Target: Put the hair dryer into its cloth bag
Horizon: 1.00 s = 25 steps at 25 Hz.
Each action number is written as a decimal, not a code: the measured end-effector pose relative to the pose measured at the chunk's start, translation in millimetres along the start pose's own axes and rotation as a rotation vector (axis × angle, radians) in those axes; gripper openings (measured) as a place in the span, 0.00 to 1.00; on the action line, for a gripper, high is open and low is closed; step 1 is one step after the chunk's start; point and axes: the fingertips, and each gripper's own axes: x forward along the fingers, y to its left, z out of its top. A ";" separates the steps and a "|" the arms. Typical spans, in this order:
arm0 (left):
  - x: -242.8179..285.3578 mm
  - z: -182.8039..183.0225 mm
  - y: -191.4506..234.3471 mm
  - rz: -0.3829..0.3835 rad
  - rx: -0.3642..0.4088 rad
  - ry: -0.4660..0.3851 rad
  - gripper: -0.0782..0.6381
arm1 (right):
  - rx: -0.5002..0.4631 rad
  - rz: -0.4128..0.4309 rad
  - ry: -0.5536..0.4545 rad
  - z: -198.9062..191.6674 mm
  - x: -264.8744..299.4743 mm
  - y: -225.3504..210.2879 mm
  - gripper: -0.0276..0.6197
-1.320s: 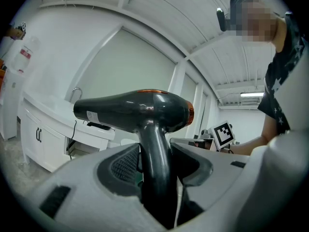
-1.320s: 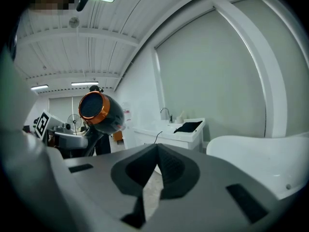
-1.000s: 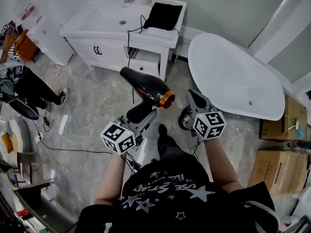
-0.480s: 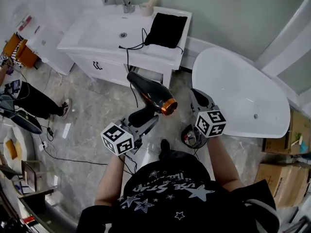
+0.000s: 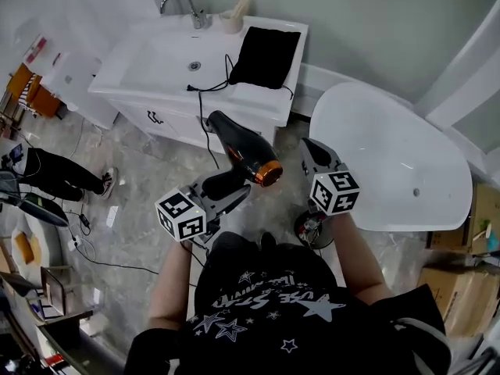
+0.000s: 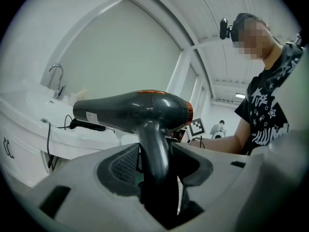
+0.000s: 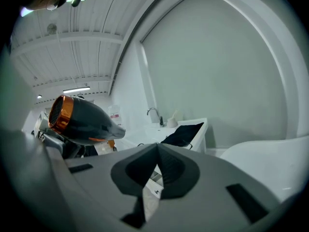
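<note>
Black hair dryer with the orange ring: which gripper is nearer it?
Left. The left gripper clamps the black, orange-ringed hair dryer by its handle; the right gripper, shut and empty, sits apart beside its orange end.

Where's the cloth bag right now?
Head view, top centre: the black cloth bag lies flat on the vanity top's right end, beside the sink basin, beyond the hair dryer in the left gripper.

White bathroom fittings on a grey marble-look tiled floor [image 5: 152,174], seen from above.
White vanity cabinet [image 5: 168,119] at upper left, with rectangular white sink basin [image 5: 160,53], curved chrome tap [image 5: 181,5] at the back edge and small beige cup [image 5: 231,23] just beside it. Large white oval bathtub [image 5: 383,158] close to the right. Brown cardboard boxes [image 5: 459,287] at far right. Bystander's dark-trousered legs [image 5: 55,176] at far left.
</note>
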 end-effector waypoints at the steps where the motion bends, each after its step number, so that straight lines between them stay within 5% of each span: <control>1: 1.2 0.6 3.1 -0.006 -0.001 0.008 0.40 | 0.002 -0.002 0.001 0.5 4.2 -1.2 0.05; 18: 22.0 15.7 88.2 -0.357 0.007 0.205 0.41 | -0.059 -0.238 0.057 20.2 78.3 -46.6 0.05; 25: 28.9 25.4 124.8 -0.460 -0.014 0.268 0.41 | -0.077 -0.310 0.216 5.0 112.7 -65.5 0.05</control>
